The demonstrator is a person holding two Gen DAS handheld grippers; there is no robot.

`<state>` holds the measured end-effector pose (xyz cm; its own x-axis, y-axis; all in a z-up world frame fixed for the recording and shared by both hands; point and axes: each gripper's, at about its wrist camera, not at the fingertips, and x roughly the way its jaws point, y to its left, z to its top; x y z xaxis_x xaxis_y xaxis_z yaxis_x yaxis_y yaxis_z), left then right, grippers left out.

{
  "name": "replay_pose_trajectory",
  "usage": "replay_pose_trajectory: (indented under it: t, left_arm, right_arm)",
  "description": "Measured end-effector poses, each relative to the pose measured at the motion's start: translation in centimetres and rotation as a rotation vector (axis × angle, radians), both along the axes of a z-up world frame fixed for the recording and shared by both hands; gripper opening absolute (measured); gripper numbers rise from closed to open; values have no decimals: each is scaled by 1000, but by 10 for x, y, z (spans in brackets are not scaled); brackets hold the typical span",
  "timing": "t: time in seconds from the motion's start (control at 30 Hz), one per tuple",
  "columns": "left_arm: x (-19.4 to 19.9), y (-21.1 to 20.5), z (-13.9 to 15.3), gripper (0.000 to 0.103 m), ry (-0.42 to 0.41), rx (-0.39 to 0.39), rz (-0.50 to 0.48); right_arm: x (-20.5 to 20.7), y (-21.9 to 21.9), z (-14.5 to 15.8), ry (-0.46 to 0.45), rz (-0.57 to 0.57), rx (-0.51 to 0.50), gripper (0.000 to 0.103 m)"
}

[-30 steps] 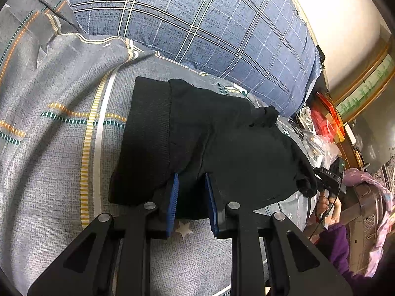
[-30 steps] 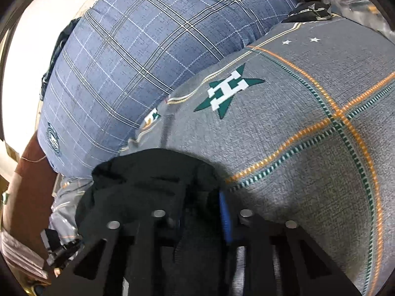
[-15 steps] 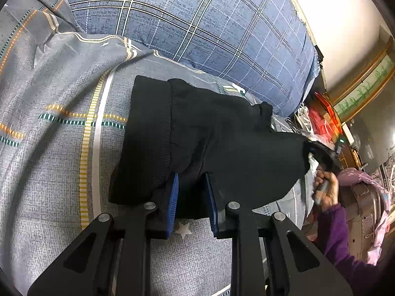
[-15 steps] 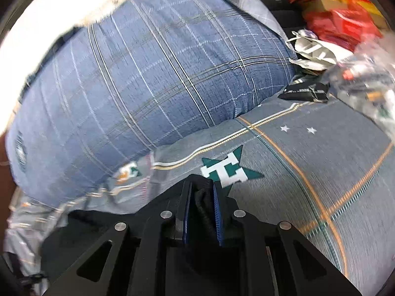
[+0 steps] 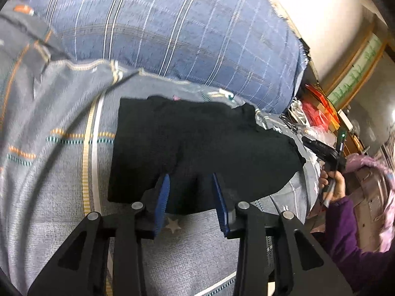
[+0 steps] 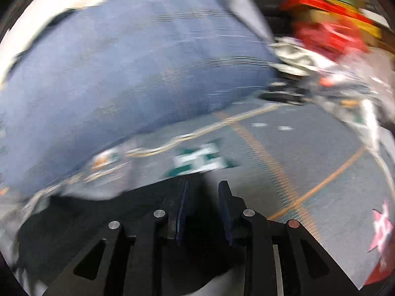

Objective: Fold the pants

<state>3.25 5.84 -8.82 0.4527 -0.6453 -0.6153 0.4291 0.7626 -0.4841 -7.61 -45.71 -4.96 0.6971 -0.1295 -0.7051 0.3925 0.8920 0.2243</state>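
The black pants (image 5: 202,148) lie folded into a compact flat shape on the grey patterned bedspread (image 5: 49,172). My left gripper (image 5: 190,185) is open, its blue-padded fingers (image 5: 163,197) astride the near edge of the pants without pinching them. In the blurred right wrist view my right gripper (image 6: 203,192) is open, and the black pants (image 6: 98,212) lie under and to the left of it. The right gripper also shows at the right of the left wrist view (image 5: 321,148), held just off the far right end of the pants.
A large blue plaid pillow (image 5: 172,29) lies behind the pants. Red packages and clutter (image 5: 318,111) sit at the bed's right side. The holder's purple sleeve (image 5: 350,234) is at lower right.
Both grippers have opened and let go of the pants. The right gripper has drawn back from the cloth's right end, and its view is now blurred by motion.
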Motion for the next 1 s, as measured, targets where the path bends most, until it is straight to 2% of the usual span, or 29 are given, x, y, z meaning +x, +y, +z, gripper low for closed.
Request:
replay_pose_trajectory:
  t: [0.07,0.17,0.3,0.37,0.43,0.53,0.67,0.73,0.77,0.83,0.9,0.93,1.0]
  left_arm:
    - [-4,2,5,33,-34,-16,6]
    - [-1,-3,7,37,-45,-38,7]
    - [4,-27,2,37,-28,-9,-10]
    - [5,-41,-5,37,0,45,-17]
    - [4,-47,-17,37,53,90,-8]
    - [0,-41,-19,36,75,92,-8]
    - [-6,-26,-24,36,130,120,11]
    - [-4,-18,-26,36,159,71,22]
    - [-3,-14,-21,36,143,36,30]
    - [-8,-11,-1,36,35,-6,26]
    - [-13,-11,15,39,-60,-45,26]
    - [-11,-12,17,42,-74,-63,25]
    - [-5,-16,16,48,-70,-71,14]
  right_arm:
    - [-3,28,7,-8,120,1,27]
    - [-4,58,-1,42,227,34,27]
    - [1,86,-20,139,287,-1,27]
    - [6,96,-30,190,307,-10,27]
    - [4,109,-39,250,319,-61,26]
    - [-3,118,-42,322,325,-129,26]
    - [-16,121,-43,383,311,-125,26]
    - [-19,123,-40,415,319,-128,26]
    - [-19,125,-37,428,320,-122,26]
    - [-18,127,-26,410,342,-84,27]
    - [-14,131,2,265,377,-18,27]
    - [-7,134,16,187,401,25,30]
    - [8,145,34,92,458,67,34]
